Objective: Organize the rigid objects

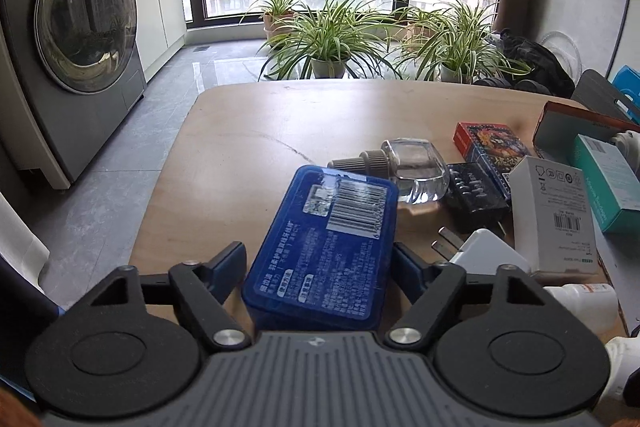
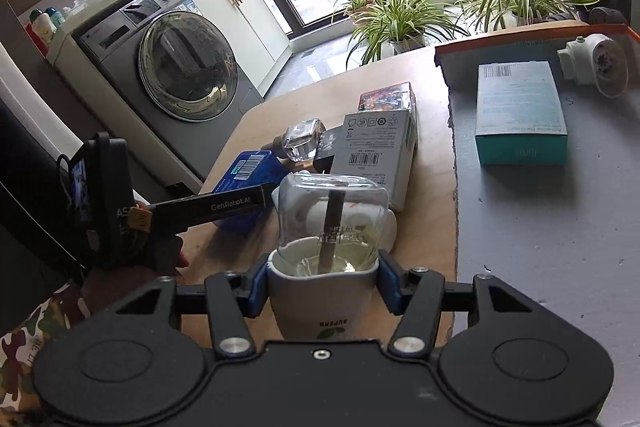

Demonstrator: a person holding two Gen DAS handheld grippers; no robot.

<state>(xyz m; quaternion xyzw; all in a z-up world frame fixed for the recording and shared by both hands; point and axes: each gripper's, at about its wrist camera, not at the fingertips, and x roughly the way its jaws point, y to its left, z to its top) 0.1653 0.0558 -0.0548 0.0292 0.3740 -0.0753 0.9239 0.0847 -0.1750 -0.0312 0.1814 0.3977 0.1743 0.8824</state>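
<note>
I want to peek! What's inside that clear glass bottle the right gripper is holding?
Inside the clear glass bottle stands a brown wick stick in a little pale liquid near the white cap. The cap, gripped by the right gripper, hides the stick's lower end.

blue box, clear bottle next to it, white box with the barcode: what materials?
Blue box: looks like translucent glossy plastic, with rounded moulded corners and a stuck-on label. Clear bottle: thick glass or hard acrylic, judging by the heavy refraction; ribbed grey cap, probably plastic. White box: matte printed cardboard with folded edges.
</note>
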